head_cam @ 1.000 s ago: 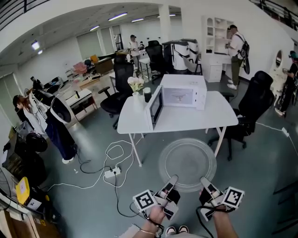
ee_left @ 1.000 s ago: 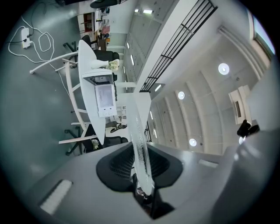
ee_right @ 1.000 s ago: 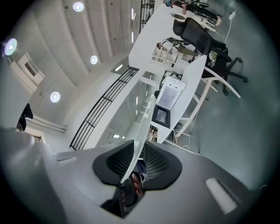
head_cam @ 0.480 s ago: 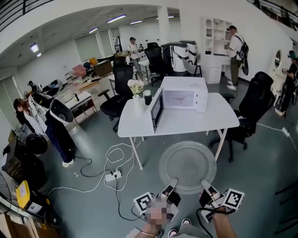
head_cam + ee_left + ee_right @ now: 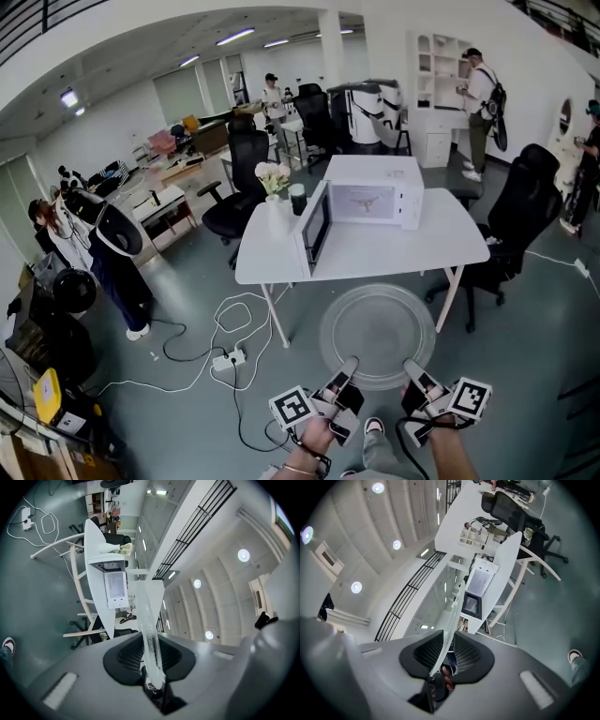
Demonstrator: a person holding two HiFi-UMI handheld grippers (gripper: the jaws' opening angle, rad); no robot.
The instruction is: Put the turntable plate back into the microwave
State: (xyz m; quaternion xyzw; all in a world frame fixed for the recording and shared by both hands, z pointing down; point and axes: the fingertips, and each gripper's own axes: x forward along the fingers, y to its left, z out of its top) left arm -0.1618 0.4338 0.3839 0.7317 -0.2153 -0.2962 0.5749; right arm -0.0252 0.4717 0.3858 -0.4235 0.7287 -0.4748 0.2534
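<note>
Clear round glass turntable plate (image 5: 378,333), near rim clamped by left gripper (image 5: 343,368) and right gripper (image 5: 414,371) fingers, open white microwave (image 5: 373,195), inside seemingly hidden.

The left gripper (image 5: 348,364) and the right gripper (image 5: 413,368) point forward side by side, roughly level. Each clamps its fingers (image 5: 341,373) on the turntable plate's (image 5: 378,330) near rim, bare forearms (image 5: 453,457) behind them.

Bare floor (image 5: 487,337) lies open between me and the tabletop (image 5: 375,251). The microwave (image 5: 384,173) faces me, its door (image 5: 314,225) swung out on the left. Cables (image 5: 230,319) litter the floor leftward; a black chair (image 5: 520,211) crowds the table's right end.
</note>
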